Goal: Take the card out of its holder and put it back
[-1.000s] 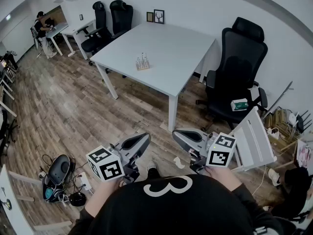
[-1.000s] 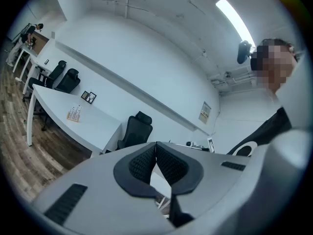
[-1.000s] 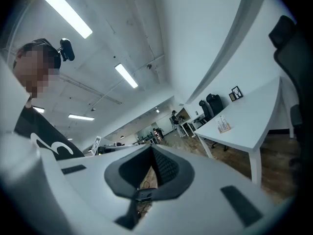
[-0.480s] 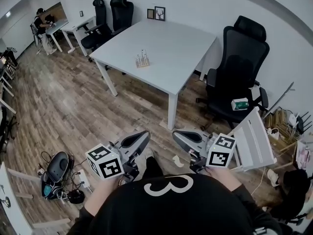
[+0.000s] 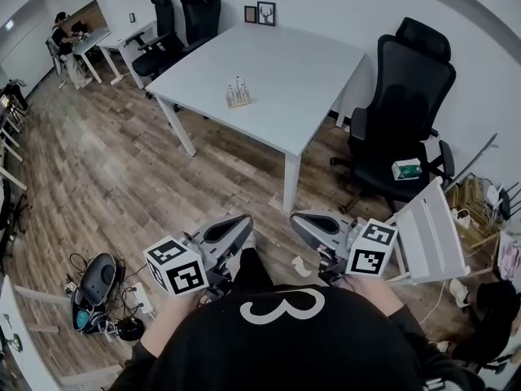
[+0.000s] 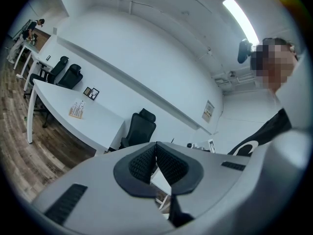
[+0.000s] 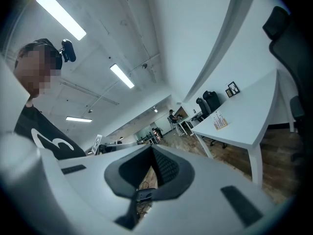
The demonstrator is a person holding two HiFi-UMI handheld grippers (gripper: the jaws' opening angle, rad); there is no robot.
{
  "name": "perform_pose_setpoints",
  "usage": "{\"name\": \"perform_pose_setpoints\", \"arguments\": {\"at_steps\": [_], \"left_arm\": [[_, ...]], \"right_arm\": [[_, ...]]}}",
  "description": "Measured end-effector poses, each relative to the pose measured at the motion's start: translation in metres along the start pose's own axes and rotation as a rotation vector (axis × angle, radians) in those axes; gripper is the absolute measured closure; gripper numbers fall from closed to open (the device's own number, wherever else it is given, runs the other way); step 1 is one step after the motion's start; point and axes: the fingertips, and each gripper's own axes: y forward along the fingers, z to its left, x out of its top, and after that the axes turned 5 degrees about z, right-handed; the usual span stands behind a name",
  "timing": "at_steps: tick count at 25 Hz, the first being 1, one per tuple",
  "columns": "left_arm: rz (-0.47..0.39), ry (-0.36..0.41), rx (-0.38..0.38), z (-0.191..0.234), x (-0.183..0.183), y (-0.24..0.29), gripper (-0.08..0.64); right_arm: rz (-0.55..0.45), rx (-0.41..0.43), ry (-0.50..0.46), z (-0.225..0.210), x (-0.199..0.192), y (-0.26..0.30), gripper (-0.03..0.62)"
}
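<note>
A small wooden card holder (image 5: 237,96) with upright cards stands on the white table (image 5: 277,80), far ahead of me. It also shows small in the left gripper view, card holder (image 6: 76,110), and in the right gripper view, card holder (image 7: 220,121). Both grippers are held close to my body above the wooden floor, well short of the table. My left gripper (image 5: 236,225) is shut with nothing between its pads (image 6: 145,163). My right gripper (image 5: 299,221) also looks shut and empty, pads (image 7: 166,168) together.
A black office chair (image 5: 403,112) with a small green box (image 5: 404,169) on its seat stands right of the table. A white slatted rack (image 5: 427,235) leans at the right. Cables and a dark device (image 5: 98,287) lie on the floor left. More chairs (image 5: 183,19) stand behind the table.
The view has shifted slightly, with the table and chair sliding a little in the picture. Both grippers stay shut and hold about the same place near my body.
</note>
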Motion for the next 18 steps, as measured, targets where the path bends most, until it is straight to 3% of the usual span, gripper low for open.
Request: {"name": "perform_pose_setpoints", "arguments": {"at_steps": [8, 13, 18], "left_arm": [[0.026, -0.044, -0.003, 0.076, 0.013, 0.018, 0.546], [0.039, -0.013, -0.038, 0.120, 0.049, 0.035, 0.546], [0.044, -0.040, -0.050, 0.180, 0.090, 0.050, 0.546]], "right_arm": [[-0.007, -0.029, 0.030, -0.057, 0.010, 0.044, 0.586], [-0.015, -0.051, 0.058, -0.097, 0.036, 0.083, 0.586], [-0.014, -0.066, 0.077, -0.141, 0.067, 0.129, 0.586]]}}
